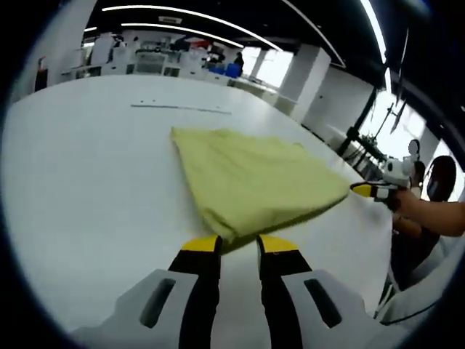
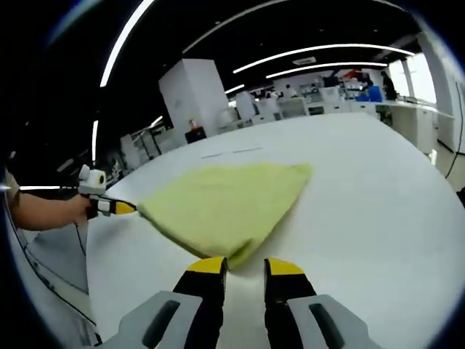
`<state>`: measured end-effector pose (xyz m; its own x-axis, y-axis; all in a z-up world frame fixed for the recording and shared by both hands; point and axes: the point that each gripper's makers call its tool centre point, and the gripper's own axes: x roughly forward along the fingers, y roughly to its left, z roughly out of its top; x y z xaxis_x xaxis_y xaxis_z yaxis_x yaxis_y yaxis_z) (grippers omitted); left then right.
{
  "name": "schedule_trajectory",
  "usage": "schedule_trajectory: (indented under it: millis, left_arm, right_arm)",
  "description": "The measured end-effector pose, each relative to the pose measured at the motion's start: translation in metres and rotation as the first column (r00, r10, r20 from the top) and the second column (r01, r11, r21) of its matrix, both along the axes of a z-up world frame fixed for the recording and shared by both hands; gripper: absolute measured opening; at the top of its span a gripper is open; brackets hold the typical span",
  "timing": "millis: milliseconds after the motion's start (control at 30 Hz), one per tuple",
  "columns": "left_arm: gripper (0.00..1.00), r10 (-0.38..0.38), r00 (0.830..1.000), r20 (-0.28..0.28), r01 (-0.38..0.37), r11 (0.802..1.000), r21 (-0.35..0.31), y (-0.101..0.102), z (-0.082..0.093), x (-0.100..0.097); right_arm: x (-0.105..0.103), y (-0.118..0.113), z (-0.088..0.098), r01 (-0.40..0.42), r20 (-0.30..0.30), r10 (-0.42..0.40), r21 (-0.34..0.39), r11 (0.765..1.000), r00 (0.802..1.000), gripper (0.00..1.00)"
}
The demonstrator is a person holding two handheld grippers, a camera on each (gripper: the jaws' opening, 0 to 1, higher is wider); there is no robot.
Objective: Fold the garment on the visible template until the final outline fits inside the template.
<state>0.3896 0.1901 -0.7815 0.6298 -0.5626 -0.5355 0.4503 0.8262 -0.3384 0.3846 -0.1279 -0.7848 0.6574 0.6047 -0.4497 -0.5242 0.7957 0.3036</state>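
Note:
A yellow-green garment (image 1: pixel 254 178) lies folded on the white table (image 1: pixel 87 189), its near edge stretched between both grippers. My left gripper (image 1: pixel 238 243) has its yellow-tipped jaws close together on the garment's near corner. In the same view the right gripper (image 1: pixel 363 190) pinches the right-hand corner. In the right gripper view the garment (image 2: pixel 225 200) tapers to a corner caught in my right gripper (image 2: pixel 245 266), while the left gripper (image 2: pixel 123 208) grips the far left corner. A thin dark template line (image 1: pixel 182 109) runs on the table beyond the cloth.
A person's hand (image 1: pixel 418 207) holds the right gripper at the table's right edge. The hand (image 2: pixel 65 211) on the left gripper shows at the left. Desks, shelves and pillars (image 2: pixel 192 98) stand far behind. Bare white table (image 2: pixel 378 203) surrounds the cloth.

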Motion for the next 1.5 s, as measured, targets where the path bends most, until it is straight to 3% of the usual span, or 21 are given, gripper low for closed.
schedule_trajectory:
  millis: [567, 800, 1200, 1500]
  left_arm:
    - [0.03, 0.028, 0.999, -0.015, -0.028, 0.999, -0.032, -0.001, -0.004, 0.002]
    - [0.0, 0.019, 1.0, -0.014, -0.019, 0.999, -0.026, 0.0, -0.004, 0.002]
    - [0.0, -0.004, 1.0, -0.004, 0.004, 1.0, 0.021, 0.013, -0.003, -0.001]
    - [0.0, -0.065, 0.998, -0.021, 0.066, 0.997, 0.046, 0.009, -0.009, -0.018]
  right_arm:
    - [0.0, 0.012, -0.006, -0.041, -0.015, 0.041, 0.011, 0.999, 0.999, 0.0]
    - [0.0, 0.012, -0.007, -0.046, -0.017, 0.046, 0.009, 0.999, 0.999, 0.0]
    - [0.007, -0.018, -0.008, -0.006, -0.016, 0.005, -0.034, 0.999, 1.0, 0.0]
    - [0.008, -0.024, -0.008, -0.019, -0.013, 0.018, -0.073, 0.997, 1.0, 0.0]
